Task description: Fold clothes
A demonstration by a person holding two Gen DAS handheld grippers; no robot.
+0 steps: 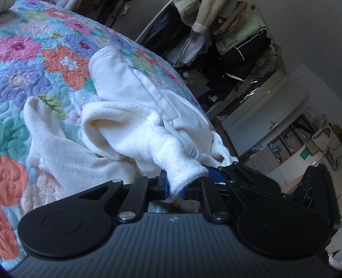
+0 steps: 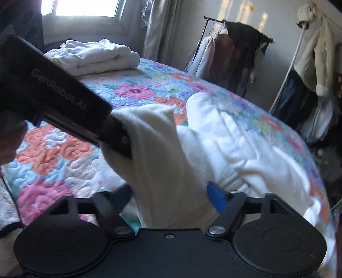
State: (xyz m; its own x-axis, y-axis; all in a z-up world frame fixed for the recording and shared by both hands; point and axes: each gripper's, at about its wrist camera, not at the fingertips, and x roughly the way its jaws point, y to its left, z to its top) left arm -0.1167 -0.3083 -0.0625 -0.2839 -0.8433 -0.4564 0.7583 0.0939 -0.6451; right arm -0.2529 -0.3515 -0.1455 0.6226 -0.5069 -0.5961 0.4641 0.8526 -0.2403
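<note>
Floral quilt (image 1: 32, 70): one fleece garment (image 1: 128, 119).

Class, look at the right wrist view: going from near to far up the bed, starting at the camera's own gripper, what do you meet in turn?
right gripper with cream fleece between its fingers → cream fleece garment → bare floral quilt → folded white pile → window.

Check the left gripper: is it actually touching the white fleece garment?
Touching. The left wrist view shows the left gripper pinching a bunched end of the white fleece garment between its blue pads.
</note>
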